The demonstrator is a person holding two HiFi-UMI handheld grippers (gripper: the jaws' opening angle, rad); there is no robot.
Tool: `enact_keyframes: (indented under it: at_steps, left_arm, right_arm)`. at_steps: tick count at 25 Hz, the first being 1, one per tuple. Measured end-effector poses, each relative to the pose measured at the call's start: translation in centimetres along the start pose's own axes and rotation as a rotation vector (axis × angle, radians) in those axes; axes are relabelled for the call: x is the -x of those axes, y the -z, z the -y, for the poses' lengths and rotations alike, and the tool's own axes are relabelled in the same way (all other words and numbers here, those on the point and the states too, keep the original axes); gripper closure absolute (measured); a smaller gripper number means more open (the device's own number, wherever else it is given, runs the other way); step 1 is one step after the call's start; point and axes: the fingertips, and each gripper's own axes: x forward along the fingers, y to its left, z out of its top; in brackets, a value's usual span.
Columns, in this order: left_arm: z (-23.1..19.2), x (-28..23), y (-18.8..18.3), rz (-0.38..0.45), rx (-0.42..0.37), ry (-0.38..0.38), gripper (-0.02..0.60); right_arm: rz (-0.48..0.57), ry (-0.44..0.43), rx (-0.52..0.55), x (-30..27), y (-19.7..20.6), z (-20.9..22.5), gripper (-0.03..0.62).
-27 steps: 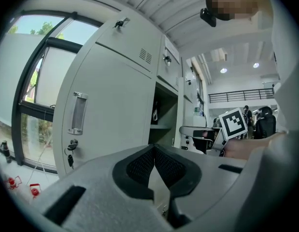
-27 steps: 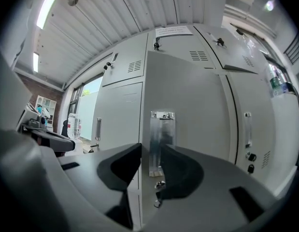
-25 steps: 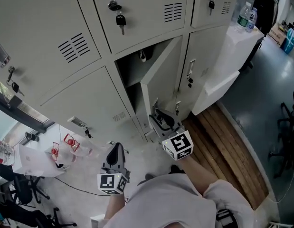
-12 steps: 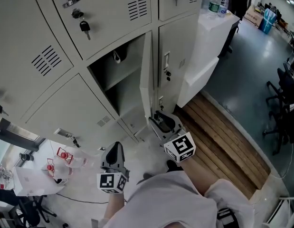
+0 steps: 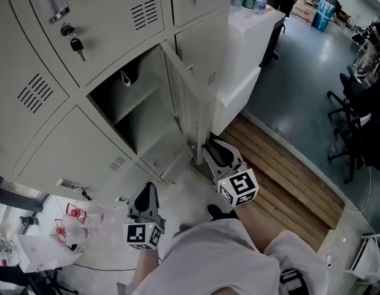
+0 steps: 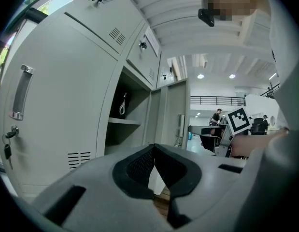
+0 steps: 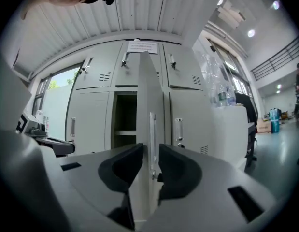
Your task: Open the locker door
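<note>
The head view looks from high up, steeply down, onto the lockers [image 5: 85, 42], the floor [image 5: 288, 103], the left hand-held gripper [image 5: 148, 188] and the right hand-held gripper [image 5: 209, 146]. The left gripper view rides low on its hand-held gripper. It looks up and sideways along the locker fronts, a little way off. The right gripper view faces the lockers straight on, very near the edge of the locker door [image 7: 149, 95]. All three views share the open locker [image 5: 147, 134] with its shelf [image 5: 135, 105].

Light grey locker door [image 5: 188, 100]; brown wooden planks [image 5: 282, 168]; black-and-white marker cube [image 5: 239, 188].
</note>
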Motion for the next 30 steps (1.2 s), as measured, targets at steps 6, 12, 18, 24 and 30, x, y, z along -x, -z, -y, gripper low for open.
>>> enact_keyframes:
  at_steps: [6,12,18,24,30]
  left_arm:
    - [1.2,-0.8,-0.2,0.003,-0.004,0.026,0.578]
    - [0.5,-0.6,-0.2,0.003,-0.004,0.003,0.578]
    - [-1.2,0.3,-0.4,0.010,-0.001,-0.052,0.580]
    - [-2.7,1.3,-0.6,0.019,-0.002,-0.106,0.578]
    - [-4.2,2.4,-1.2,0.042,-0.014,-0.169,0.580]
  right_arm:
    - [-0.018,0.164,-0.023,1.6,0.1,4.4,0.577]
    - [-0.009,0.161,-0.028,1.1,0.0,4.8,0.579]
    - [0.004,0.096,-0.020,-0.7,-0.4,2.7,0.579]
    - [0.030,-0.074,-0.012,-2.5,-0.5,-1.3,0.580]
    - [0.034,-0.187,0.003,-3.9,-0.5,-4.3,0.580]
